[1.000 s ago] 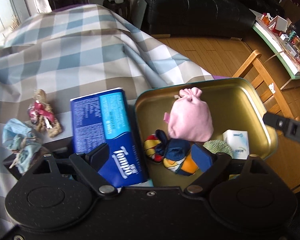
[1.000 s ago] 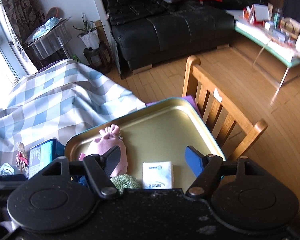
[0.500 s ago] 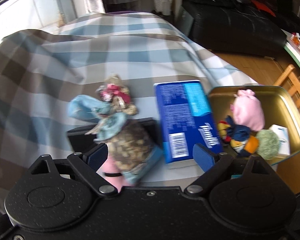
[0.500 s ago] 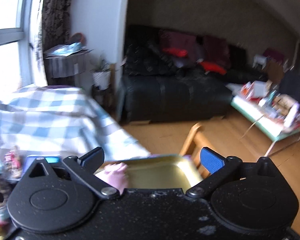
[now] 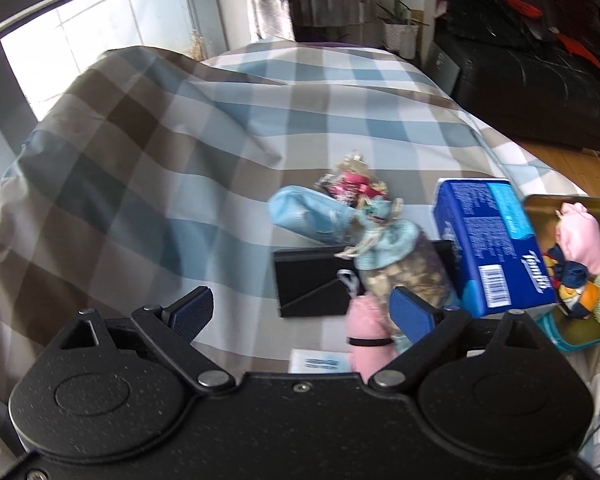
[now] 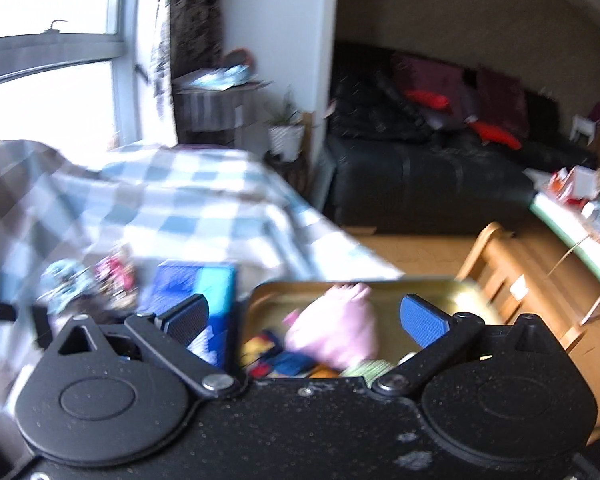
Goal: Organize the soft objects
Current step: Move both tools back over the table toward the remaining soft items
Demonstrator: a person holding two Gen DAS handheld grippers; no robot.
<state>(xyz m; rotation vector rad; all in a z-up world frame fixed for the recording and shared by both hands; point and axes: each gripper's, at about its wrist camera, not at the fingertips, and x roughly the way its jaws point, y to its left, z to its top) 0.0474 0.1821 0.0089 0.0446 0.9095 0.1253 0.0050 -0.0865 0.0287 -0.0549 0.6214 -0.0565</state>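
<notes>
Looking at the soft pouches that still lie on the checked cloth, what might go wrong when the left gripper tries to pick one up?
1. The pouches are piled together: the floral pouch touches the light blue pouch and the pink roll, so the opening left gripper may drag a neighbour along.
2. The blue tissue pack stands close beside the gold tray; a pouch carried across might knock it.
3. The right wrist view is blurred, so aiming there is uncertain.

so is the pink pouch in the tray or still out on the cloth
In the tray. The pink pouch lies inside the gold tray, beside a rolled sock; a blue tissue pack sits outside it.
</notes>
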